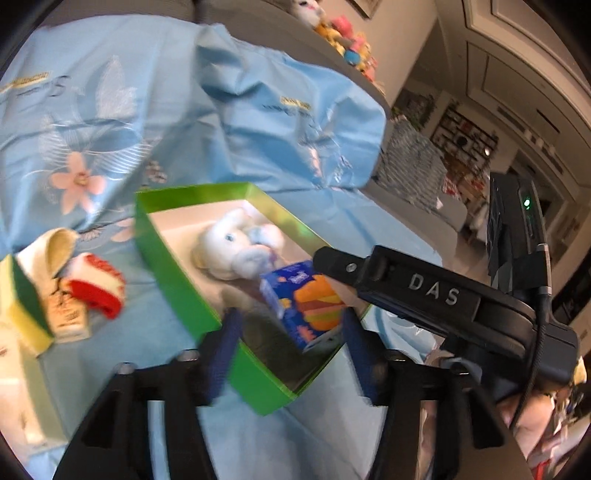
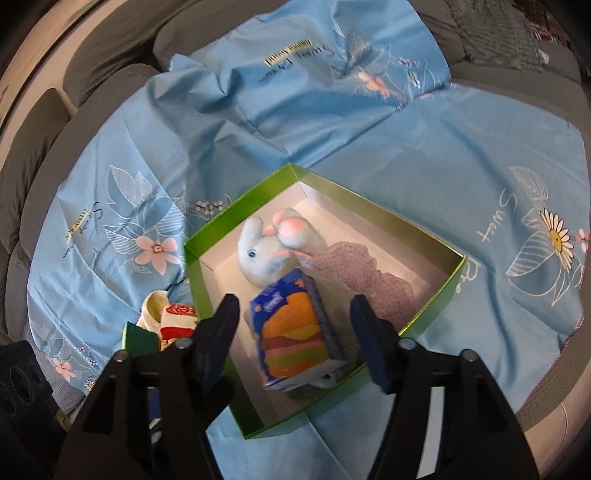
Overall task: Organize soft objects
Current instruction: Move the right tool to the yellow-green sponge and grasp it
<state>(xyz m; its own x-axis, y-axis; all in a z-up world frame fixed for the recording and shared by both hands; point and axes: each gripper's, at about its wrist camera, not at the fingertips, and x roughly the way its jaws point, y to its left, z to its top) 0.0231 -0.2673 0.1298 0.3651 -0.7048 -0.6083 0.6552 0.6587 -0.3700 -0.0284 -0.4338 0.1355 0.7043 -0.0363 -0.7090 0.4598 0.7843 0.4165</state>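
A green box [image 1: 173, 280] [image 2: 443, 291] with a white inside lies on a blue sheet. In it lie a pale blue plush rabbit [image 1: 236, 247] [image 2: 266, 254], a blue tissue pack with a burger print [image 1: 306, 302] [image 2: 295, 332] and a lilac mesh puff [image 2: 365, 273]. My left gripper [image 1: 290, 350] is open and empty above the box's near corner. My right gripper [image 2: 295, 336] is open, its jaws either side of the tissue pack and above it. The right gripper's body [image 1: 443, 295] reaches over the box in the left wrist view. A red-and-white sock [image 1: 98, 284] [image 2: 179, 319] and a cream sock [image 1: 48, 251] [image 2: 153, 306] lie left of the box.
A yellow-green sponge [image 1: 22, 306] [image 2: 138, 338] and a small paper tag [image 1: 68, 315] lie by the socks. The blue floral sheet [image 1: 221, 110] [image 2: 369, 129] covers a grey sofa [image 2: 110, 74]. Plush toys [image 1: 343, 33] sit on the sofa back.
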